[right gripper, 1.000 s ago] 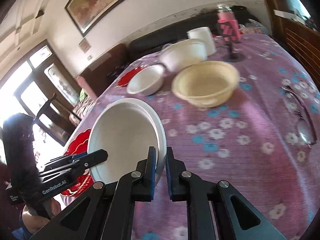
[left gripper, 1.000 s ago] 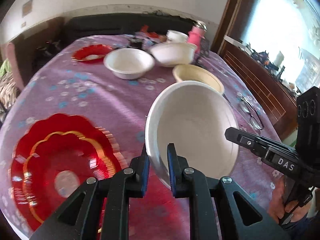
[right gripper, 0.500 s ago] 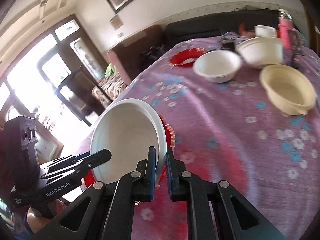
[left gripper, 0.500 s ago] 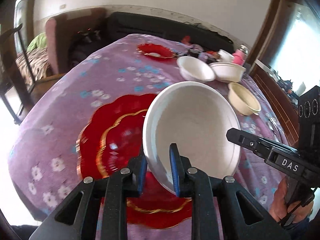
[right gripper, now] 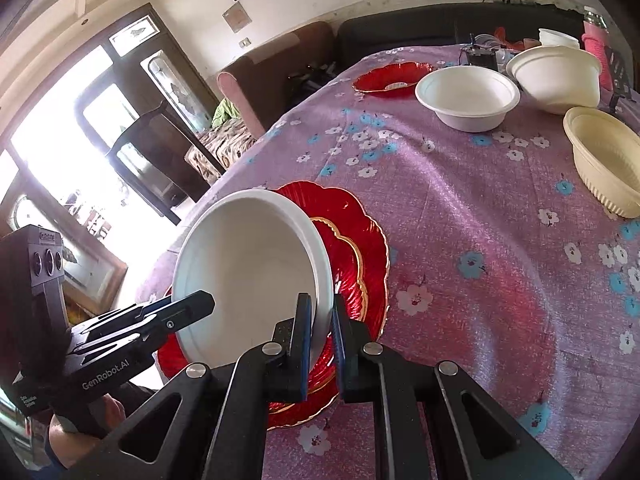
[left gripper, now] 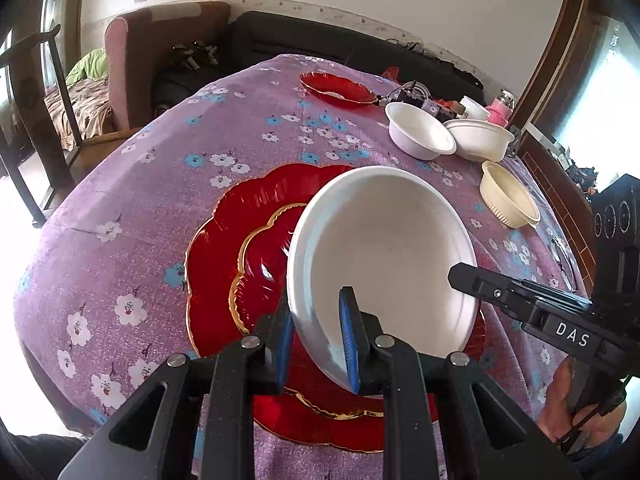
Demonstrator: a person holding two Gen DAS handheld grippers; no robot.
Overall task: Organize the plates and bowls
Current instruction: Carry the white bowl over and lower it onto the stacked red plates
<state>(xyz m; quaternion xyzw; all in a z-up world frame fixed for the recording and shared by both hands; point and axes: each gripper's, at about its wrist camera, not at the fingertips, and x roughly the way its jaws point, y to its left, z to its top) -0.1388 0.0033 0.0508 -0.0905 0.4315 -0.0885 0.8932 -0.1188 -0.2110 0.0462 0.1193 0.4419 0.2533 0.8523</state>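
Observation:
A large white bowl (left gripper: pixel 384 248) (right gripper: pixel 248 264) hangs tilted just above a big red scalloped plate with gold trim (left gripper: pixel 240 240) (right gripper: pixel 360 240) near the front edge of the table. My left gripper (left gripper: pixel 316 336) is shut on the bowl's near rim, one blue pad inside and one outside. My right gripper (right gripper: pixel 320 328) is shut on the rim at the opposite side. Each view also shows the other gripper's fingers reaching to the bowl's edge. The bowl hides the plate's centre.
Purple flowered tablecloth (left gripper: pixel 160 208). At the far end sit a small red plate (left gripper: pixel 338 88), two white bowls (right gripper: pixel 466 96) (right gripper: pixel 556 76), a cream ribbed bowl (right gripper: pixel 604 160), a pink bottle (left gripper: pixel 500 110) and small clutter. An armchair (left gripper: pixel 160 48) stands beyond the table.
Both grippers carried the white bowl leftward across the table, away from the cream bowl, and slightly down. It now hangs over the big red plate.

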